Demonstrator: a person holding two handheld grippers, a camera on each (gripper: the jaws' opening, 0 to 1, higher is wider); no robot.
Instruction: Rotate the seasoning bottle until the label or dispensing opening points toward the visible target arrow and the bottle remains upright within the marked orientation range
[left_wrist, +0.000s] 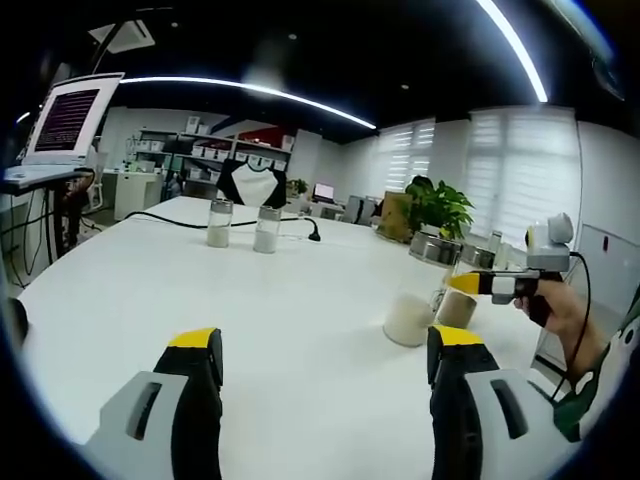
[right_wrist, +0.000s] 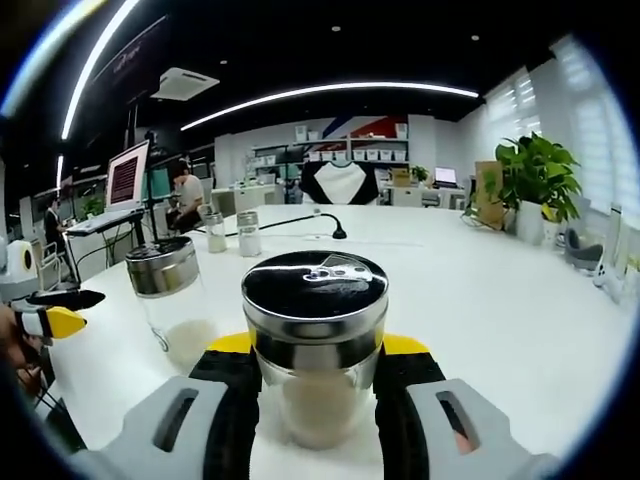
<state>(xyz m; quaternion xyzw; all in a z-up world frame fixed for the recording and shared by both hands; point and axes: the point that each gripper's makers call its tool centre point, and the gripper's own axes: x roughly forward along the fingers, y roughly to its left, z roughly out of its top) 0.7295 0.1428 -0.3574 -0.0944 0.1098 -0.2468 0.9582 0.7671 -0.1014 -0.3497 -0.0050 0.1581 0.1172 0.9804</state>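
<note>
We see the seasoning bottle (right_wrist: 315, 345) right between the two jaws of our right claw (right_wrist: 318, 385). The jaws press on its glass sides, one on each side, so the claw holds it. The bottle stands straight up on the white table (right_wrist: 480, 300). Its shiny metal lid (right_wrist: 315, 285) has a dark top with a small silver flap on it. There is pale powder in the bottom part of the bottle.

Just to the left of this claw stands a second bottle (right_wrist: 170, 305) with a metal lid. It has a little pale powder at the bottom. It does not touch the held bottle. Far ahead of the claw stand two small shakers (right_wrist: 232, 232) side by side, near a black cable (right_wrist: 300, 222).

In the left gripper view, our left claw (left_wrist: 325, 375) is wide open and holds nothing. Only bare table lies between its jaws. Ahead of it and to the right we see the right claw (left_wrist: 470, 284) clamped on the seasoning bottle (left_wrist: 462, 290), with a hand (left_wrist: 565, 310) behind it. The second bottle (left_wrist: 415, 300) stands just beside that one, nearer to the left claw. The two small shakers (left_wrist: 243, 225) stand far ahead and a bit left.

A green plant (left_wrist: 435, 208) stands far off past the bottles. A laptop (left_wrist: 68, 118) sits high up on the far left.
</note>
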